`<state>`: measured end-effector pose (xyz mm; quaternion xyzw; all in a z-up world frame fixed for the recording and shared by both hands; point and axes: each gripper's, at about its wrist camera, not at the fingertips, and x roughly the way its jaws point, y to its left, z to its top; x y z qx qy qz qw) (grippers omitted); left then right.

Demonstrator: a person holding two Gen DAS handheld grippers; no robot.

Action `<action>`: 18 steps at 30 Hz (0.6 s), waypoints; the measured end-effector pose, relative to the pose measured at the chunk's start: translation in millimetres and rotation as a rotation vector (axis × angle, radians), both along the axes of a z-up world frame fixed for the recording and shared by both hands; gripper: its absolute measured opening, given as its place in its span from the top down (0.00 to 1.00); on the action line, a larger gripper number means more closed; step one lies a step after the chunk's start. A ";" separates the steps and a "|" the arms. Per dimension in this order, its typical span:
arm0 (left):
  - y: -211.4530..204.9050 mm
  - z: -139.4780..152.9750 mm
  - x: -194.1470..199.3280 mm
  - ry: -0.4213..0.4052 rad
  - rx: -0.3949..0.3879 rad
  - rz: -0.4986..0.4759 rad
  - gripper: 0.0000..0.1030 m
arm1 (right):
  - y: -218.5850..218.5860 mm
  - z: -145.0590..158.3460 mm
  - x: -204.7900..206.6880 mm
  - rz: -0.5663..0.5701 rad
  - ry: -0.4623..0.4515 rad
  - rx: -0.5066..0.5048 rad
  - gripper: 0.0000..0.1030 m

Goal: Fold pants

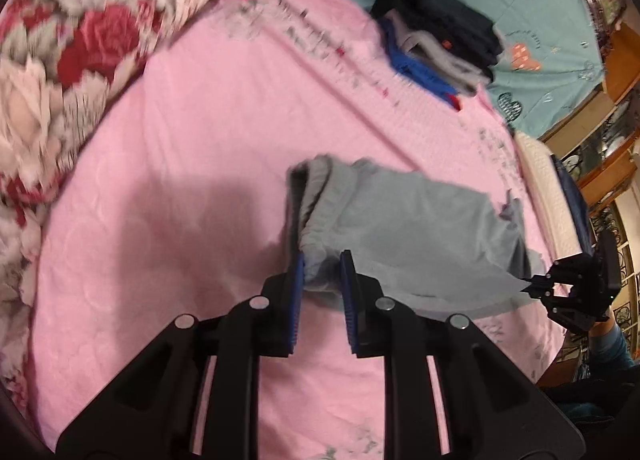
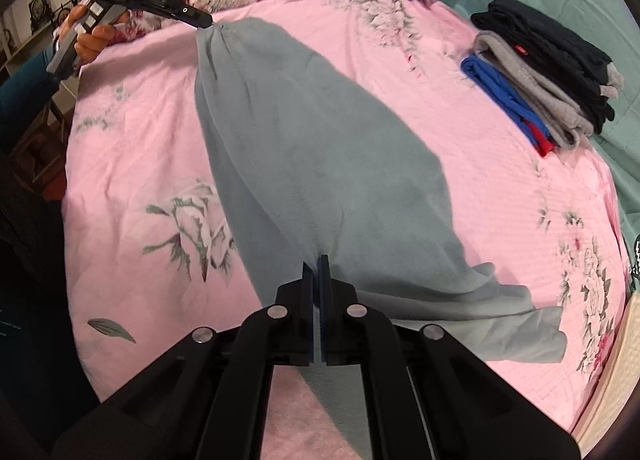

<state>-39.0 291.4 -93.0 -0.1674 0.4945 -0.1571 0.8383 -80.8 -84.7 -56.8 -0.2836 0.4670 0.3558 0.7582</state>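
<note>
Pink floral bedsheet (image 2: 132, 132) carries soft grey fleece pants (image 2: 320, 164), stretched mid-bed. My left gripper (image 1: 322, 260) pinches the gathered waistband; my right gripper (image 2: 317, 266) is clamped tight on the opposite end.

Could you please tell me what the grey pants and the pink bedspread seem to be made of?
Grey pants: probably soft fleece or brushed knit; matte, slightly fuzzy, draping in gentle folds. Pink bedspread: apparently thin quilted or embossed woven fabric with printed flowers; faint ribbed texture, low sheen.
</note>
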 end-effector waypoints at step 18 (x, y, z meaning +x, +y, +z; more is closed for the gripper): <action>-29.2 42.9 -8.8 -0.110 0.083 -0.071 0.68 | -148.7 54.5 84.4 -0.608 0.047 0.160 0.40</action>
